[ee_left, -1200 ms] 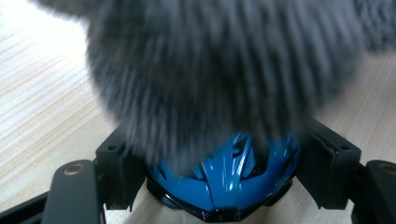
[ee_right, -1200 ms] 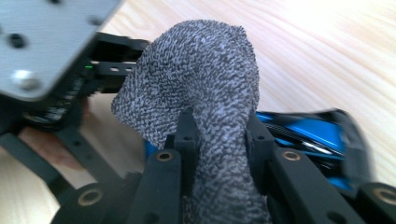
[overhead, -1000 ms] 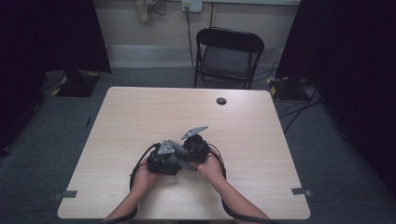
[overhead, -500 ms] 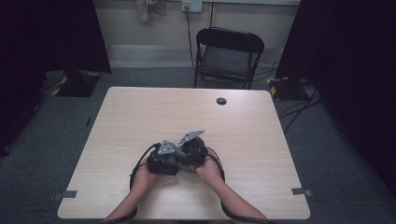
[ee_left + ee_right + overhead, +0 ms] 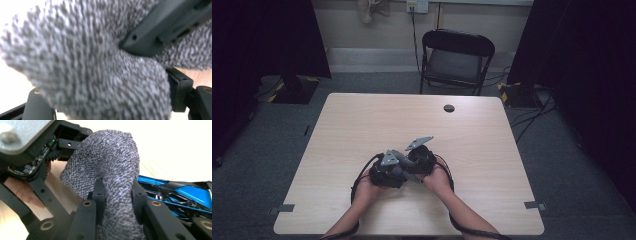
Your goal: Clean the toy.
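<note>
A grey knitted cloth (image 5: 107, 165), likely a sock or small towel, is held just above the near middle of the desk (image 5: 362, 125), bunched between the two tools. The right hand-held gripper (image 5: 117, 195) pinches a fold of it tight: in the right gripper view both black jaws press into the fabric from either side, and the cloth rises above them in a rounded hump. The left hand-held gripper (image 5: 387, 172) sits against the other one in the high view; the left gripper view looks straight into the knit at very close range, with a jaw at each lower corner and cloth between them, so its jaws stand fairly wide around the bulk, though I cannot tell whether they truly press on it. To do this step well, the right pinch should stay firm while the left takes a clean hold on a single layer near an edge, not the whole wad. Pulling apart gently and level should then spread the fabric without tearing it loose.
</note>
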A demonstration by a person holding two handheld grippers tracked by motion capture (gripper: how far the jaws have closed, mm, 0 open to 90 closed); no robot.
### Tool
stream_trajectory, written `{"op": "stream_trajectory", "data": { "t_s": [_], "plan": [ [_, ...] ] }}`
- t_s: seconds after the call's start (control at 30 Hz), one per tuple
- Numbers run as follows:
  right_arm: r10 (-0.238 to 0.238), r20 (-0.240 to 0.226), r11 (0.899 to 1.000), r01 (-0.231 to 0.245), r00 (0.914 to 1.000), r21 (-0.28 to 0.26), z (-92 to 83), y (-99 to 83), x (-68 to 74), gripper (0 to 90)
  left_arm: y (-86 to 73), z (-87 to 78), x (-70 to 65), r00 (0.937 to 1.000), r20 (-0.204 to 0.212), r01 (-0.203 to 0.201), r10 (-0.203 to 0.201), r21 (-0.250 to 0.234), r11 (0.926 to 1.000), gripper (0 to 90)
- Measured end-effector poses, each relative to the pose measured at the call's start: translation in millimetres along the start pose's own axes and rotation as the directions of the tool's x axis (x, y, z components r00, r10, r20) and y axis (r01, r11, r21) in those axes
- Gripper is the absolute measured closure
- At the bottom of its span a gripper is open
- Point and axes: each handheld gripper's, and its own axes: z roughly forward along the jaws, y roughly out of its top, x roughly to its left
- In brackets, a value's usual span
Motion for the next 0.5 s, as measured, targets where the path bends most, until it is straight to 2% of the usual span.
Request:
{"op": "stream_trajectory", "data": {
  "t_s": [0.5],
  "plan": [
    [0.031,-0.002,1.0,-0.031,0.9995,-0.001,-5.5,1.3,-8.1,72.3,0.1,-0.1,0.2,1.0,-0.002,-0.004,0.004,0.0,1.0,25.7]
  ]
}}
